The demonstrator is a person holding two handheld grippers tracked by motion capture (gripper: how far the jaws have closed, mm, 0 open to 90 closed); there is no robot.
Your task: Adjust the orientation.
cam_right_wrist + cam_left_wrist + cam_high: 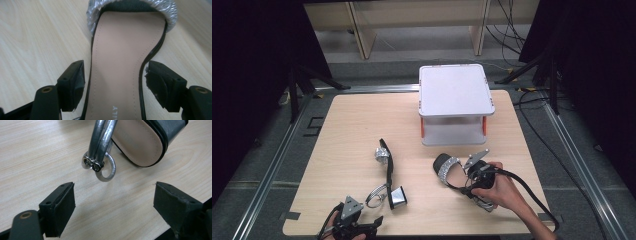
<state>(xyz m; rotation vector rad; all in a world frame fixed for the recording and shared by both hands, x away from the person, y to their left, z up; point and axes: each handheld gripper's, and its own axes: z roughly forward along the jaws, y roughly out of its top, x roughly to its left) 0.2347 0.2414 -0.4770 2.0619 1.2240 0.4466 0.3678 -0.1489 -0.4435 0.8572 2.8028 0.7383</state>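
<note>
Pale wooden table top [357,130], matt, fine straight grain. Black sandal's tan insole [117,62]: smooth leather look, stitched edge, faint sheen. Silver toe band [132,5], crinkled, glittery. Second sandal's silver ankle strap [101,140], glossy metallic, with polished metal buckle [93,165]. Black gripper pads [62,205], matt, rubbery. White plastic box [456,92], smooth, satin.

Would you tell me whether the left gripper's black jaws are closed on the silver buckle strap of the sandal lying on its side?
No, the left gripper stands open, and the silver buckle strap lies beyond its jaws, untouched.
</note>
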